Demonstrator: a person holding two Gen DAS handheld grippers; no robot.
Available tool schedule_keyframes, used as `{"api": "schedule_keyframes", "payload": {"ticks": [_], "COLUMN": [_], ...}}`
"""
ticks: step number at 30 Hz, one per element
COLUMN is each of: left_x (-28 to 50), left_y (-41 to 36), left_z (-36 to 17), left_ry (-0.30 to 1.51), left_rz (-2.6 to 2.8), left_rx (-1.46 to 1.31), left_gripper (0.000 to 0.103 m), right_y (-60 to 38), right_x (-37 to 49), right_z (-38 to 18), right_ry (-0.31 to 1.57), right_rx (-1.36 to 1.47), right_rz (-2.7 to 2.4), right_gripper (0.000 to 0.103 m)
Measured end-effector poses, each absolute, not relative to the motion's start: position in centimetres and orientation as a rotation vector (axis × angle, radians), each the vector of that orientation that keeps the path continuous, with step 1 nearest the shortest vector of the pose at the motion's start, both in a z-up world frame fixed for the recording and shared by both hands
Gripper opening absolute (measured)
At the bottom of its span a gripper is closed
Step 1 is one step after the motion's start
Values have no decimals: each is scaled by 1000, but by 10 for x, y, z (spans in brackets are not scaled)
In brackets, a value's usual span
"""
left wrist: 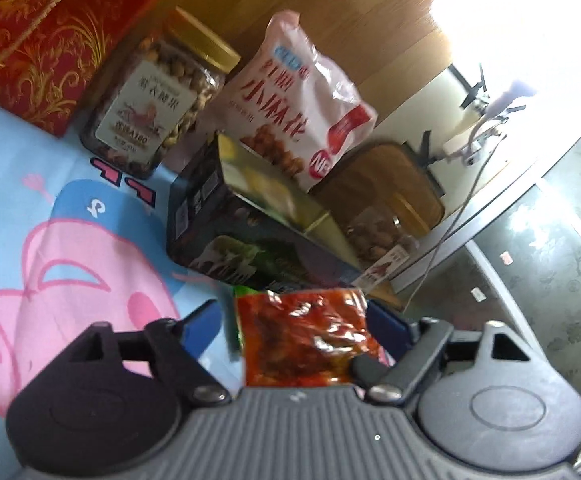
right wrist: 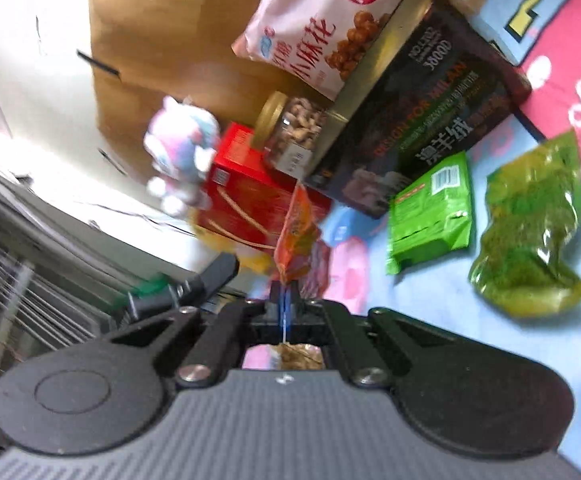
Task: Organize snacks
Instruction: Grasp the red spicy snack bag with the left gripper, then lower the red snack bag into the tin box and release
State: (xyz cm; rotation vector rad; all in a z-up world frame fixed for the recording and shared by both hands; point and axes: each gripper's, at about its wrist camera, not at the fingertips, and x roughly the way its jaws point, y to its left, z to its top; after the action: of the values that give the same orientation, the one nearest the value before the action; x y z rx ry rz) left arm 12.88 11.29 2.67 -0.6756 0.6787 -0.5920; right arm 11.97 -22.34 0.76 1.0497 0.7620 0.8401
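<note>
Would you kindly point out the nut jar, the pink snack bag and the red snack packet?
nut jar (left wrist: 146,116), left wrist view, on its label.
pink snack bag (left wrist: 286,96), left wrist view, on its printed front.
red snack packet (left wrist: 302,340), left wrist view, centre of the wrapper.
</note>
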Motion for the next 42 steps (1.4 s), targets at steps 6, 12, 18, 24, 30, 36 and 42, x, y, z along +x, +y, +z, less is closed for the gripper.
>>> {"api": "schedule_keyframes", "payload": {"ticks": [6, 12, 18, 24, 30, 36, 42], "left_x": [113, 126, 157, 209, 243, 226, 207], "left_y": [117, 104, 97, 86, 72, 76, 85], "left_z": [28, 31, 63, 67, 52, 54, 69], "left_ry": [677, 697, 648, 662, 703, 627, 603], "left_rz": [-682, -778, -754, -647, -497, -451, -473], "left_rx": [-793, -874, -760, -647, -560, -528, -531], "left_gripper": [91, 44, 38, 38, 47, 74, 73], "right_y": [-232, -234, -233, -209, -189, -215, -236], "right_x": [112, 122, 156, 201, 217, 188, 174], "right_z": [19, 26, 49, 53, 50, 46, 43], "right_ry": [702, 692, 635, 612, 610, 534, 551], "right_rx": [1157, 1178, 1060, 829, 572, 544, 599], "right_rz": [914, 947, 899, 754, 635, 594, 582], "right_gripper": [3, 3, 3, 4, 13, 52, 52]}}
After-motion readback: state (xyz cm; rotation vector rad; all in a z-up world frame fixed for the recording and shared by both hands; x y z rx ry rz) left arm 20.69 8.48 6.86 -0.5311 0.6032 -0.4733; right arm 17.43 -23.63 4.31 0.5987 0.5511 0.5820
